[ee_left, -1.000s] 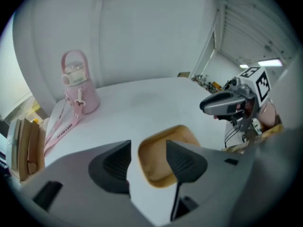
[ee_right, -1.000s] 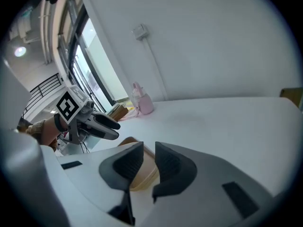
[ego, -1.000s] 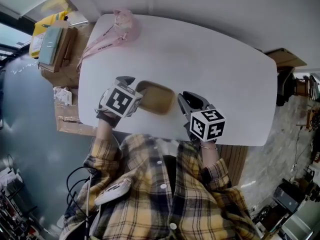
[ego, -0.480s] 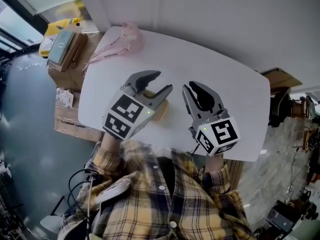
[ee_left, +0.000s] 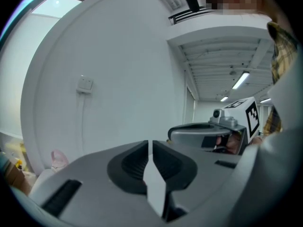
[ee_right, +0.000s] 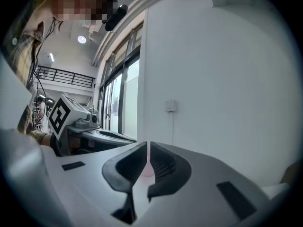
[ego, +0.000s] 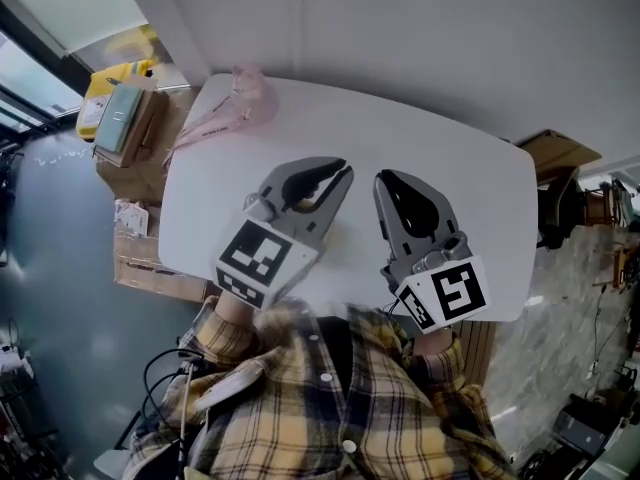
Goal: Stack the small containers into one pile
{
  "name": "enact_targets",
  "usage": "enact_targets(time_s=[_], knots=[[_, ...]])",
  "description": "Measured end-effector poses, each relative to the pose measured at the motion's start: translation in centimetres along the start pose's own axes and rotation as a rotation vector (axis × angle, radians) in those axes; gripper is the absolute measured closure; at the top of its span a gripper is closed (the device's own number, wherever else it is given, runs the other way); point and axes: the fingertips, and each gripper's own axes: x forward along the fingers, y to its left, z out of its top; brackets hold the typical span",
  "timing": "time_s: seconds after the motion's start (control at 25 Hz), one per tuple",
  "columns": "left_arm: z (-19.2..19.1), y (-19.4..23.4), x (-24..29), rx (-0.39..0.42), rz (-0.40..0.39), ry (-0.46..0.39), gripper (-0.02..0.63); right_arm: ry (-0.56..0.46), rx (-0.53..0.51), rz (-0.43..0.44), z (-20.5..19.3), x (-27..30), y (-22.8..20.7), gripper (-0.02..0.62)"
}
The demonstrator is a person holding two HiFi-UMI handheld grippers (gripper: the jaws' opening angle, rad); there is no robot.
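No small container shows in any view; the spot on the white table point(ego: 470, 198) where one lay is covered by my raised left gripper point(ego: 345, 171). That gripper is held high over the table's middle and points at the far wall. Its jaws are closing to a thin slit with nothing between them point(ee_left: 150, 143). My right gripper point(ego: 383, 180) is held up beside it, a little to the right. Its jaws are closing too, also on nothing point(ee_right: 148, 145). Both gripper views look at the white wall, not at the table.
A pink pouch point(ego: 245, 93) with a lanyard lies at the table's far left corner. Cardboard boxes point(ego: 125, 128) and a yellow item point(ego: 110, 78) stand off the table's left side. A wall switch point(ee_left: 85, 84) is on the wall ahead.
Both grippers have lifted off the table toward the head camera. The left jaws went from wide apart to nearly together, and the right jaws narrowed. The tan container is now hidden.
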Motion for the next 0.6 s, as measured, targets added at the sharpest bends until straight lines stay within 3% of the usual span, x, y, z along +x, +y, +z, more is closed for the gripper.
enact_targets(time_s=[0.36,0.6], knots=[[1.2,-2.5,-0.4,-0.039,-0.042,-0.056,0.586,-0.012,-0.004,-0.029,-0.2,-0.9,0.1,0.580],[1.4,-3.1,-0.7,0.001,-0.065,-0.060,0.588,-0.016,-0.026,-0.035,0.2,-1.0,0.1,0.580]])
